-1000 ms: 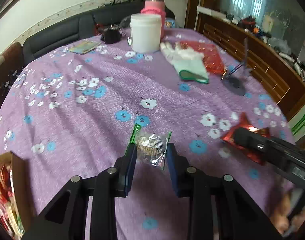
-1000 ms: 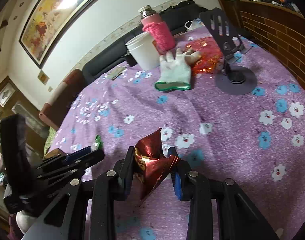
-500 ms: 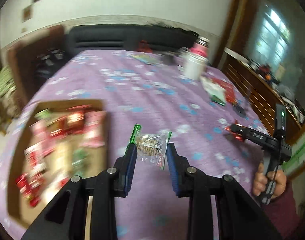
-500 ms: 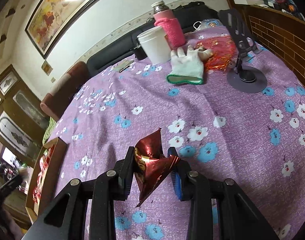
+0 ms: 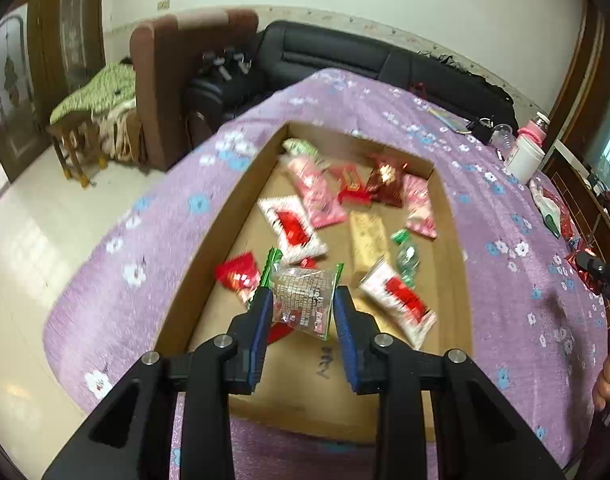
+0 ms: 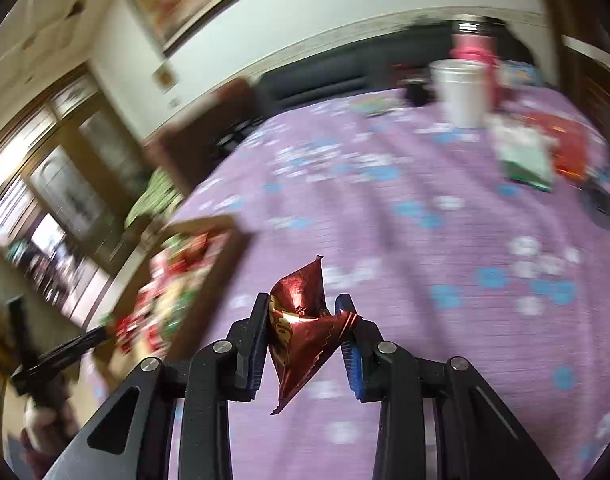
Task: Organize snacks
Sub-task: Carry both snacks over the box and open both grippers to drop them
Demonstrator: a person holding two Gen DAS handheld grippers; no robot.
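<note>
hanging over the cardboard box [image 5: 457, 240], the clear snack packet [image 5: 303, 304] sits clenched in the left tongs [image 5: 303, 312], ready to drop. the right tongs [image 6: 305, 334] grip a red foil packet [image 6: 301, 328] above the surface [image 6: 425, 240], box off left.

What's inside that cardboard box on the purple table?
The cardboard box holds loose snack packets: pink ones, red-and-white ones, a tan bar, a green candy. The left claw and its clear packet cover the floor beneath them.
</note>
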